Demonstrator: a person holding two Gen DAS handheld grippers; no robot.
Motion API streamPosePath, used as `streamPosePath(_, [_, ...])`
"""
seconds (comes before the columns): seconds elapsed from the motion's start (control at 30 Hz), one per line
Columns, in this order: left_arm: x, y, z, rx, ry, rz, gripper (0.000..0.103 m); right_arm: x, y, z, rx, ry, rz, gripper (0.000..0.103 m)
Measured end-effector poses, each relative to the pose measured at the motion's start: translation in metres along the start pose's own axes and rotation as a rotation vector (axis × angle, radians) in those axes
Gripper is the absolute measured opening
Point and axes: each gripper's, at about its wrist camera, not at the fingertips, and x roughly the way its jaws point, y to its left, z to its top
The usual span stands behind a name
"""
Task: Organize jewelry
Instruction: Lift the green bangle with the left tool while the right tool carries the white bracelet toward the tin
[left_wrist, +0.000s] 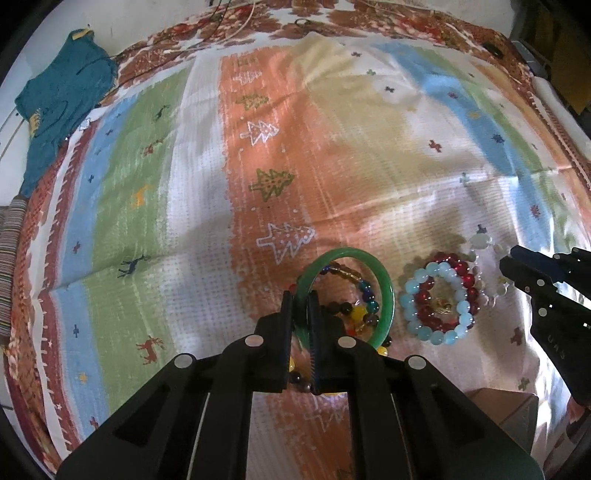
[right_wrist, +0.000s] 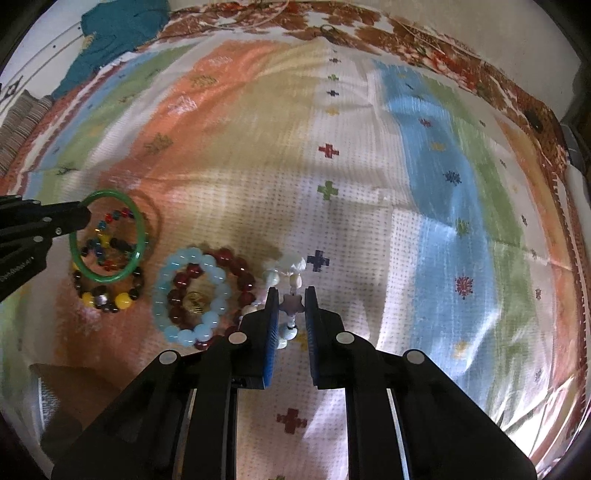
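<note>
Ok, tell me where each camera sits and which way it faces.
Left wrist: sits on the left gripper, looking steeply down its fingers at the cloth; it is shut on the green bangle; the right gripper shows at the right edge.
Right wrist: sits on the right gripper, looking down; it is shut on the white bracelet.
Shared: bangle, blue bracelet, red bracelet, cloth.

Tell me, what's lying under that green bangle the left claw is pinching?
Under the green bangle, gripped by the left gripper, lie a multicoloured beaded bracelet and a dark-and-yellow beaded one on the patterned cloth. The gripper hides part of them in its own view.
</note>
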Motion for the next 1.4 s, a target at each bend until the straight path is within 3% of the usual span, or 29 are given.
streamPosePath(0.4, [-0.026,0.008,-0.010,-0.026,-0.039,0.000,0.007,-0.028,-0.009,-0.002,0.038,-0.054,0.022,0.015])
streamPosePath(0.87, [-0.066,0.006,-0.017,-0.032,-0.114,-0.051,0.007,-0.065,-0.007,-0.009,0.037,-0.131,0.045,0.015])
streamPosePath(1.4, [-0.111,0.003,-0.049,-0.022,-0.179,-0.088,0.007,-0.108,0.005,-0.032,0.019,-0.218,0.085,0.015])
